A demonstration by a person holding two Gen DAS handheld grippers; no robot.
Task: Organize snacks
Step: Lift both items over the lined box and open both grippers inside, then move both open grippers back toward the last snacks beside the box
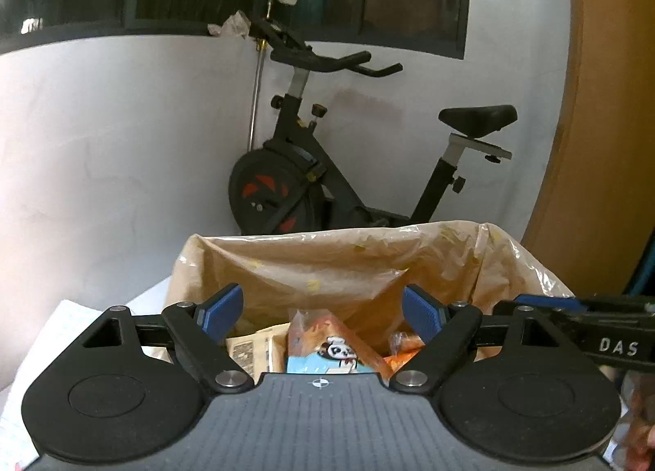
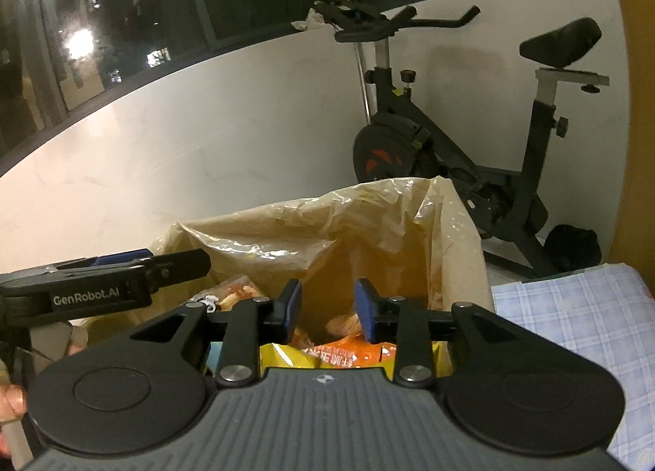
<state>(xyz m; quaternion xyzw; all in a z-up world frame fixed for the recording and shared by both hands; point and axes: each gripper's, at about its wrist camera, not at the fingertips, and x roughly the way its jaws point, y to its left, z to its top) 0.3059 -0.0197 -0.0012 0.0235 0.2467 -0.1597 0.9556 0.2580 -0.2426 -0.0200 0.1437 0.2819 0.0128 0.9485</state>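
A box lined with a crinkled yellowish plastic bag point(image 1: 327, 262) stands in front of both grippers and also shows in the right wrist view point(image 2: 368, 225). Several snack packs lie inside: a blue pack with a panda point(image 1: 327, 352), orange packs point(image 1: 403, 348), and a yellow and orange pack point(image 2: 327, 356). My left gripper point(image 1: 323, 315) is open and empty over the box's near side. My right gripper point(image 2: 327, 309) is partly open and empty over the box. Each gripper shows in the other's view, the right point(image 1: 593, 332) and the left point(image 2: 102, 287).
A black exercise bike point(image 1: 327, 168) stands against the white wall behind the box, also in the right wrist view point(image 2: 470, 143). A blue checked cloth point(image 2: 573, 327) lies at the right. White paper point(image 1: 61, 327) lies at the left. An orange door point(image 1: 606, 102) is at the right.
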